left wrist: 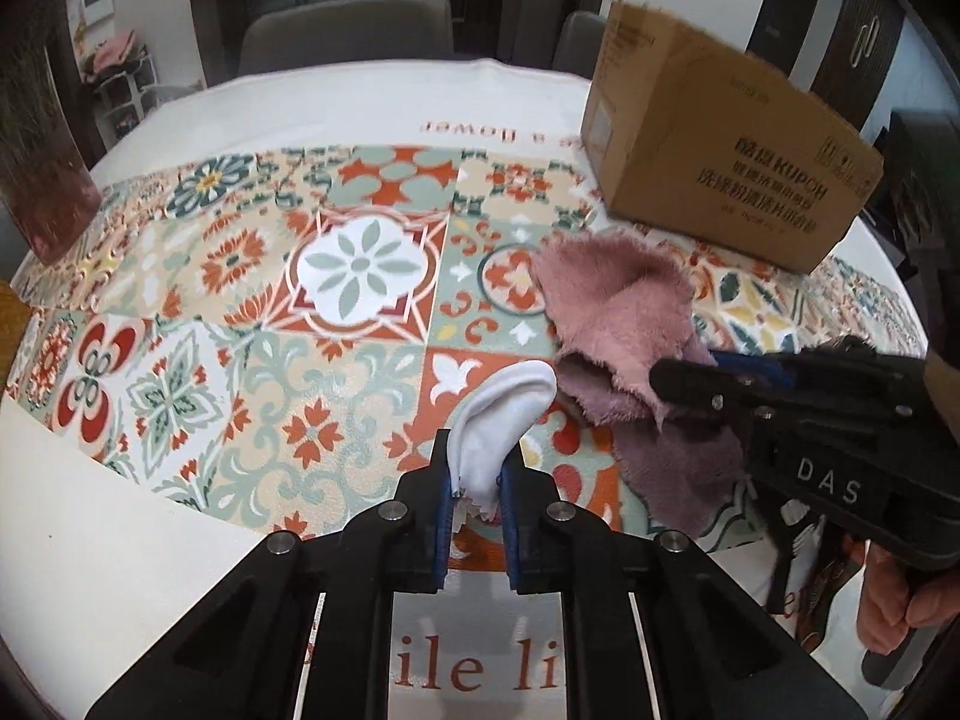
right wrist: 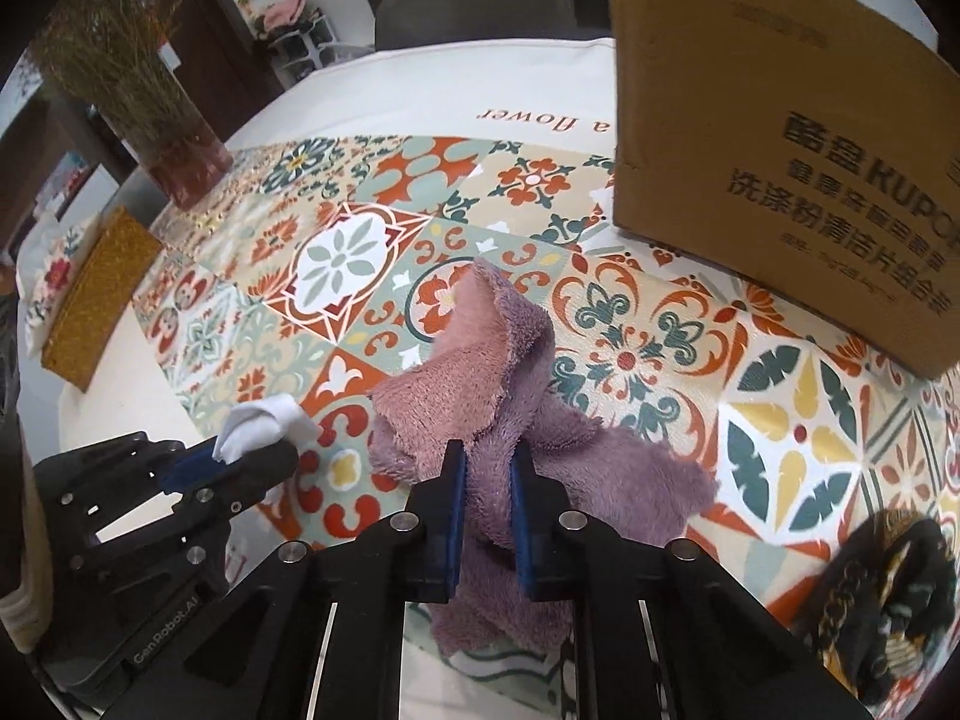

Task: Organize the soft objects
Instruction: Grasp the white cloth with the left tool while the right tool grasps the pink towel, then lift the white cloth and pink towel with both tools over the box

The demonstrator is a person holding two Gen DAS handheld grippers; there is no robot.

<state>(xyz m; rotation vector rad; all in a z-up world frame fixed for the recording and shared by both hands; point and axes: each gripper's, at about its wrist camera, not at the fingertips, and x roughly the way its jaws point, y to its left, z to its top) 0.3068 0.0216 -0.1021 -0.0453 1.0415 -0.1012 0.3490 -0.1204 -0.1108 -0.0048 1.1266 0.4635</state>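
Note:
My left gripper (left wrist: 477, 450) is shut on a white sock (left wrist: 507, 414) and holds it above the patterned tablecloth (left wrist: 300, 276). In the right wrist view the left gripper (right wrist: 258, 450) and the sock (right wrist: 264, 423) show at the lower left. My right gripper (right wrist: 486, 456) is shut on a fluffy mauve-pink towel (right wrist: 480, 372), which bunches up past the fingers and hangs below them. In the left wrist view the towel (left wrist: 618, 324) and the right gripper (left wrist: 678, 378) are to the right of the sock.
A brown cardboard box (left wrist: 720, 144) stands at the far right of the table, also in the right wrist view (right wrist: 780, 138). A vase of dried grass (right wrist: 156, 114) and a yellow pad (right wrist: 96, 300) are at the left. A dark patterned item (right wrist: 882, 594) lies at the lower right. Grey chairs (left wrist: 348, 24) stand behind.

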